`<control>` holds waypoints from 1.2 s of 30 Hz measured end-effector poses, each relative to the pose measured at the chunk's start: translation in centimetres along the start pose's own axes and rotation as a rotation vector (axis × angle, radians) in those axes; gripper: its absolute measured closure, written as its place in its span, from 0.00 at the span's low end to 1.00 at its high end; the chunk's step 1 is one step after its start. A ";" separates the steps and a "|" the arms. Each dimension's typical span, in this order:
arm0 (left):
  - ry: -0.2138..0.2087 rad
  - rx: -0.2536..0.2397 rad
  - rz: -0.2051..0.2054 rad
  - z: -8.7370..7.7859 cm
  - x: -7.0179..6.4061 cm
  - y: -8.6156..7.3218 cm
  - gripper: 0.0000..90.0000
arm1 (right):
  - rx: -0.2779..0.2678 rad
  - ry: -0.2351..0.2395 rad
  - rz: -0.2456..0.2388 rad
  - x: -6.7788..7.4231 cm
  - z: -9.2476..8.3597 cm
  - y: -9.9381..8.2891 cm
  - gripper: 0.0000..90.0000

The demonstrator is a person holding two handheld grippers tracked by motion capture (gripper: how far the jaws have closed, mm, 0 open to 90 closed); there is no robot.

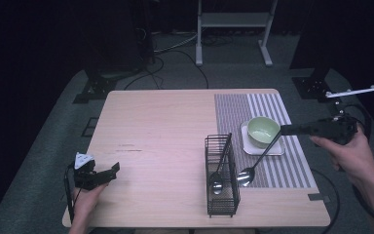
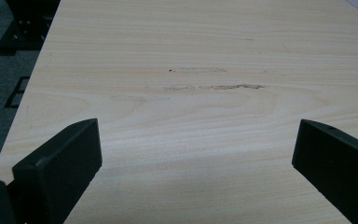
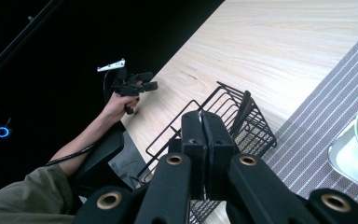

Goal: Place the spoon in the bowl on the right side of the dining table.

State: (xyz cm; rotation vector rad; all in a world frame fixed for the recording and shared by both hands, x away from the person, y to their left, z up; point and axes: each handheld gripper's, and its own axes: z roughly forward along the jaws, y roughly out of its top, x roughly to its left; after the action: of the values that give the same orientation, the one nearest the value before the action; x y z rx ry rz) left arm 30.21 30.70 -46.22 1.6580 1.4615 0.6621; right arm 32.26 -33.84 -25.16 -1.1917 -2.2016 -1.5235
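A: Wooden table in a dark room, striped placemat along its right side. We've got the right gripper clenched on the handle tip of a black-handled spoon.

B: Axis?

A: Diagonal — handle rises up-right to the jaws, steel bowl hangs down-left, just beside the right wall of the wire caddy. Whether it touches the wire, we cannot tell.

B: Around it?

A: A second spoon stands inside the caddy, bowl down. Green bowl on a white square plate sits right under the held handle.

B: Left side?

A: Left gripper at the near-left edge, well apart — jaws spread wide over bare wood, holding nothing.
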 end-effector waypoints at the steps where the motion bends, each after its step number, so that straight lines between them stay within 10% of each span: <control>1: 0.000 0.001 0.000 0.0 0.0 0.0 0.00 | -0.002 -0.003 0.000 -0.1 -0.1 0.0 0.98; 36: 0.000 0.003 0.001 0.0 0.0 0.0 0.00 | -0.013 -0.056 0.084 -3.9 -1.2 -2.3 0.98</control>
State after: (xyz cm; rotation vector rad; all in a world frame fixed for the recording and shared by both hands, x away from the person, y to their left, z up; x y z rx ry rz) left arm 30.21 30.70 -46.20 1.6614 1.4621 0.6607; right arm 32.84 -37.19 -28.47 -1.3285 -2.1501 -1.4911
